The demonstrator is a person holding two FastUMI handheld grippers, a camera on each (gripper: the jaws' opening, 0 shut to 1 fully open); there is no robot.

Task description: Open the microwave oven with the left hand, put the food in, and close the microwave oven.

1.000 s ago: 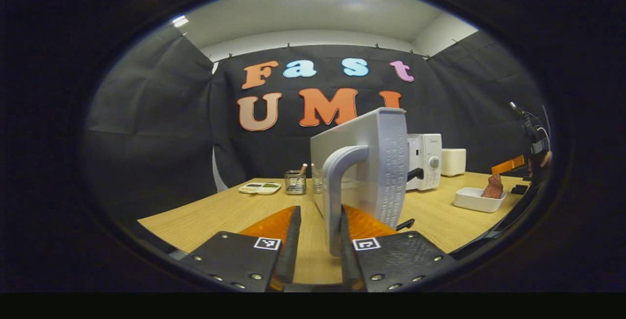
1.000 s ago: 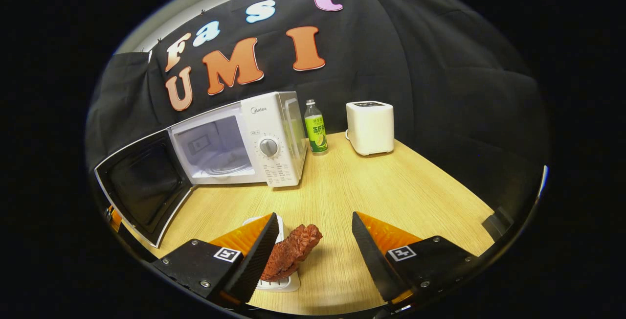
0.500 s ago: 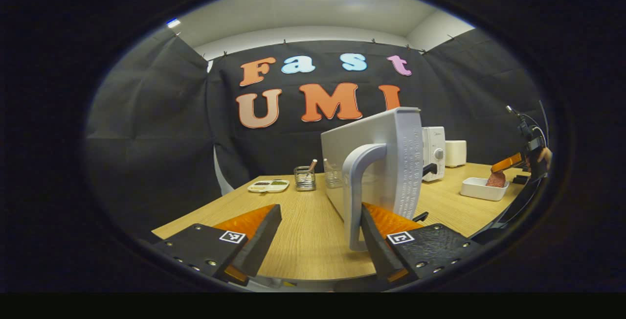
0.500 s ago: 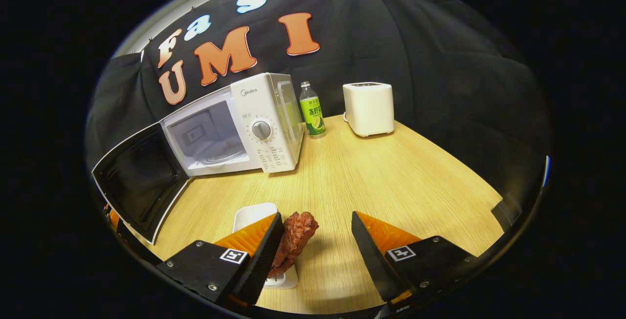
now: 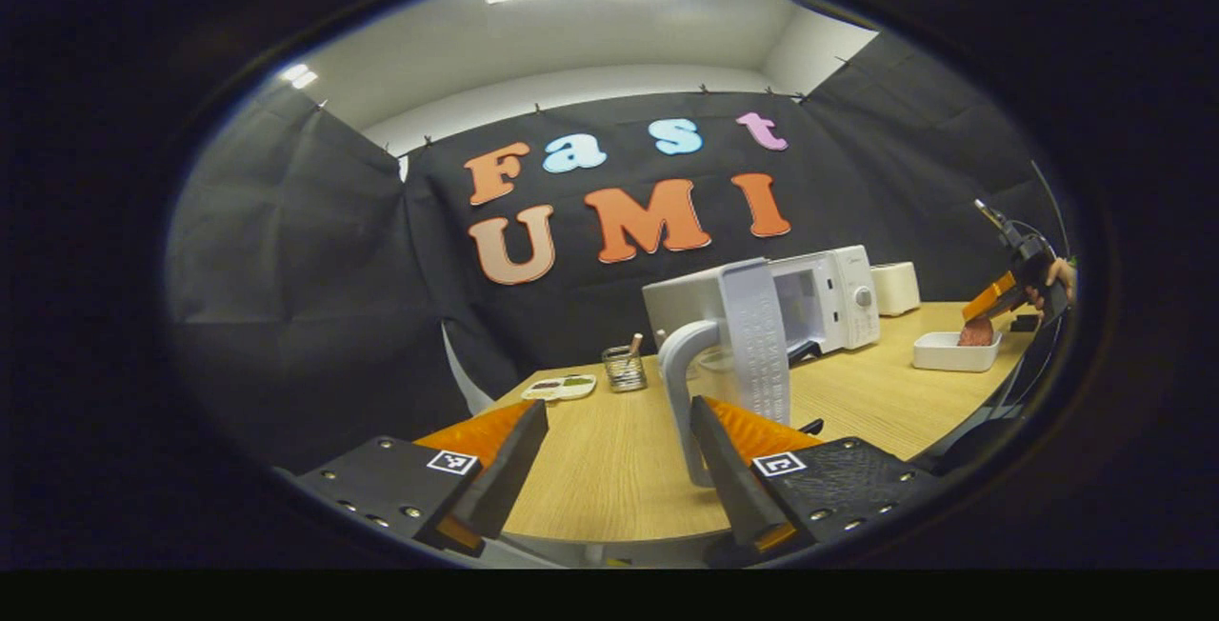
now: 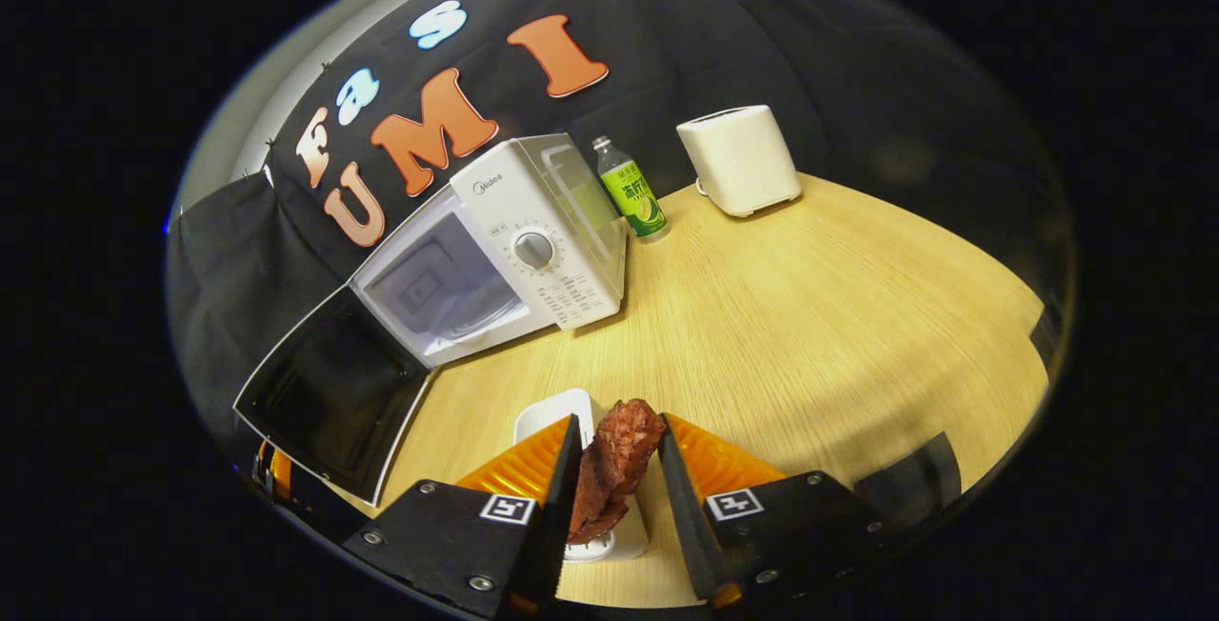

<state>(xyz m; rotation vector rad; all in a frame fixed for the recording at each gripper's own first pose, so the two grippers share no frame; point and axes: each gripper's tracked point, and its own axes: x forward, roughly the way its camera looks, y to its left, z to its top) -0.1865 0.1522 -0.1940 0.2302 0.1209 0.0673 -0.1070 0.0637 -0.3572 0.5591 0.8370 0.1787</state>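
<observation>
My right gripper [image 6: 614,469] has its fingers closed on the piece of meat [image 6: 609,469], held just above the white dish [image 6: 554,409] on the wooden table [image 6: 819,316]. My left gripper [image 5: 609,454] is spread wide, holding nothing, beside the door handle [image 5: 678,383]. The microwave [image 6: 533,240] stands with its door [image 6: 333,392] swung open.

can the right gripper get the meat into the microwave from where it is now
Probably yes. The right gripper is shut on the meat above the white dish. The microwave cavity faces it with the door swung wide to the side, and the bare table between looks unobstructed.
</observation>
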